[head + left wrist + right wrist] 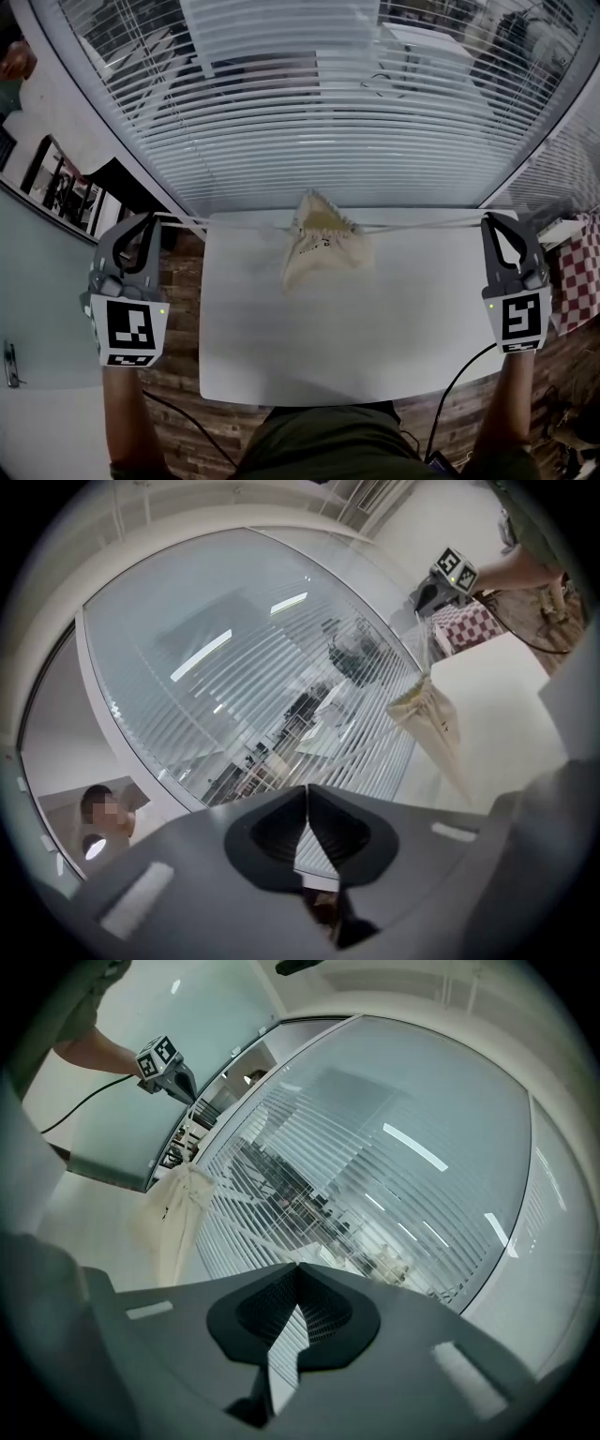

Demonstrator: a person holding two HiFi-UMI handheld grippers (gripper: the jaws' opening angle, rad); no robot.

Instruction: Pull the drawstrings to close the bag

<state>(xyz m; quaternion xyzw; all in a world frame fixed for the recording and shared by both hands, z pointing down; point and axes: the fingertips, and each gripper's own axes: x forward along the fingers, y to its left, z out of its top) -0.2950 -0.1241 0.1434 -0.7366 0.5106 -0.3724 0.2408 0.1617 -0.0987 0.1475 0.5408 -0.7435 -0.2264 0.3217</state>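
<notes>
**White table (281, 356), cords stretching both ways**

Window blinds (328, 112) are hanging behind, and the beige bag (323, 248) is lying at the table's far edge, mouth puckered. The left gripper (150, 219) is clenching the taut left drawstring (225, 223), and the right gripper (491, 221) the right drawstring (422, 225), it seems; the cords are too thin to see between the jaws.
</notes>
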